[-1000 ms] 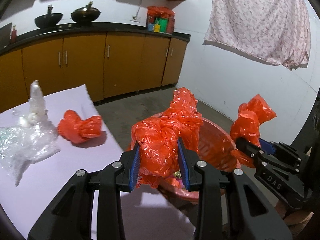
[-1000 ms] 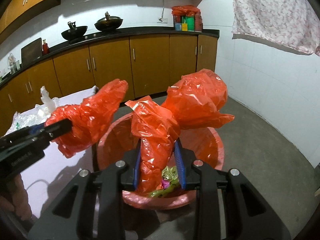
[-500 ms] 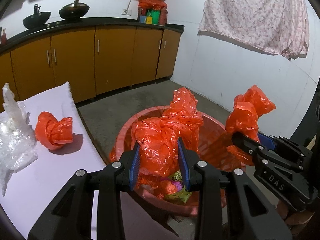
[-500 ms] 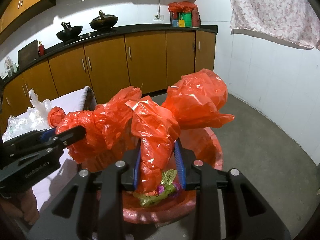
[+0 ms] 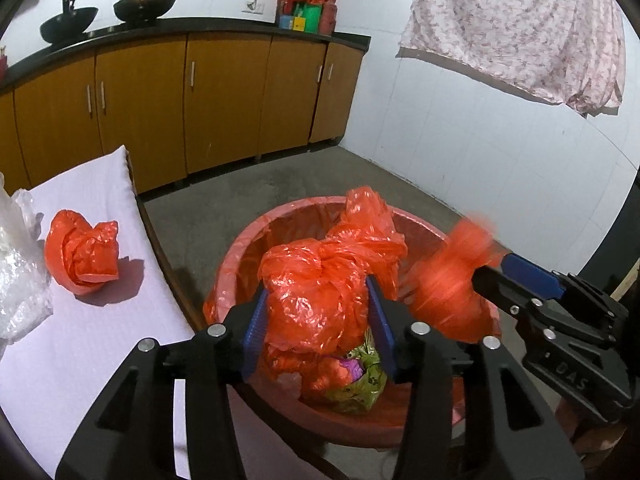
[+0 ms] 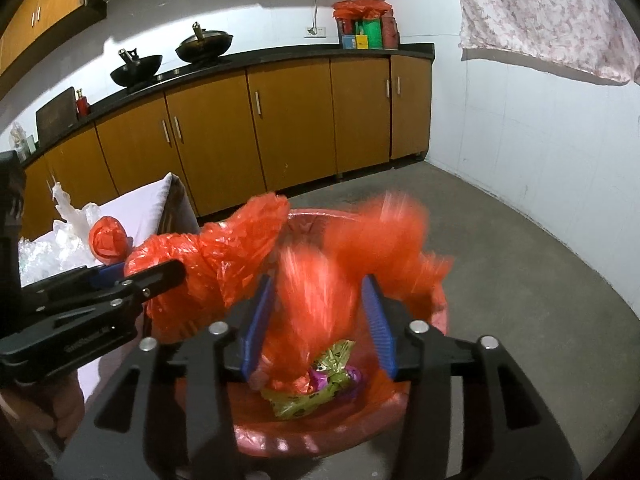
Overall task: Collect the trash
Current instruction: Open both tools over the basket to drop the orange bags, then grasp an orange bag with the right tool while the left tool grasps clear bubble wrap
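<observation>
Item count, kitchen floor and counter

Two grippers: left gripper [image 5: 318,330] and right gripper [image 6: 316,326], jaws on both opening, each with one wad of orange bag between its pads; orange plastic wads total three, the left wad [image 5: 324,280], the right wad [image 6: 348,248] and a third [image 5: 82,256] lying on the one white-covered table [image 5: 100,320]; one red bin [image 5: 240,248] holding one green wrapper [image 5: 356,384]; one heap of clear plastic [image 5: 16,280]; two dark woks [image 6: 138,66] [image 6: 204,44] on the counter; one patterned cloth [image 5: 516,28] on the wall; six cabinet doors in the right wrist view
</observation>
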{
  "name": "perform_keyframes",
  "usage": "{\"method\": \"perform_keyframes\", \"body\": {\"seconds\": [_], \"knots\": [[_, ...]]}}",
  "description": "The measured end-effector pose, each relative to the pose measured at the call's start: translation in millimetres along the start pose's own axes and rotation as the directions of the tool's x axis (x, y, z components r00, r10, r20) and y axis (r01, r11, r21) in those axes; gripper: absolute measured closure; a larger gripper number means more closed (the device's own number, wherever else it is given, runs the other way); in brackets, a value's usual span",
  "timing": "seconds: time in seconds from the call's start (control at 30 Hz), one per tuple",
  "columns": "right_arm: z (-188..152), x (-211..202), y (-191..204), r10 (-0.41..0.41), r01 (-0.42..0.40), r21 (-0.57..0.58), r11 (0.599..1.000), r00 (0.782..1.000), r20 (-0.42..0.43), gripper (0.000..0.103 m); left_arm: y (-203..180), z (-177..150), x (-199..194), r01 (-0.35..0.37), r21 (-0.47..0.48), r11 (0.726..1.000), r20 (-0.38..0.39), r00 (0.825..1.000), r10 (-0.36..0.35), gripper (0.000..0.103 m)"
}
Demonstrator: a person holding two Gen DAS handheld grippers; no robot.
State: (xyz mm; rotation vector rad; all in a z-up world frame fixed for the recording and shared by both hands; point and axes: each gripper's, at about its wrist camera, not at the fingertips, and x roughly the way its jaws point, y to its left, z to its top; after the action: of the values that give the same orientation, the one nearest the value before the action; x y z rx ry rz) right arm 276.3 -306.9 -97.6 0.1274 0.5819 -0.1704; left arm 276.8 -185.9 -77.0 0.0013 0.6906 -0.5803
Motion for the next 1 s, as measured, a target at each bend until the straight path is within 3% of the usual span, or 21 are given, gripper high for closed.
{"method": "perform_keyframes", "body": {"seconds": [0.27,0.57,0.83,1.0], "knots": [[2.0,-10.4,-0.9,-0.001,0.001,0.019,1.000,1.000,0.018,0.053,6.7,2.7,-10.1,-0.011,-0.017,1.000,0.017,1.000,0.012,0.050],[11.4,-32.2,20.8,0.023,-0.023,-0.007,1.000,0.999,0.047,0.048,27.5,-0.9,-48.1,-0.039,-0.062,0.997,0.070,0.997,0.043,0.043],[18.5,-43.6,64.9,0.099,-0.096,-0.063,0.993,0.994,0.051,0.048,78.7,-21.5,-93.9,-0.131,-0.159,0.979,0.091,0.985,0.146,0.039],[18.7,-44.9,96.9,0.145,-0.141,-0.094,0.986,0.989,0.039,0.048,118.9,-35.9,-124.5,-0.214,-0.223,0.951,0.099,0.966,0.240,0.035]]}}
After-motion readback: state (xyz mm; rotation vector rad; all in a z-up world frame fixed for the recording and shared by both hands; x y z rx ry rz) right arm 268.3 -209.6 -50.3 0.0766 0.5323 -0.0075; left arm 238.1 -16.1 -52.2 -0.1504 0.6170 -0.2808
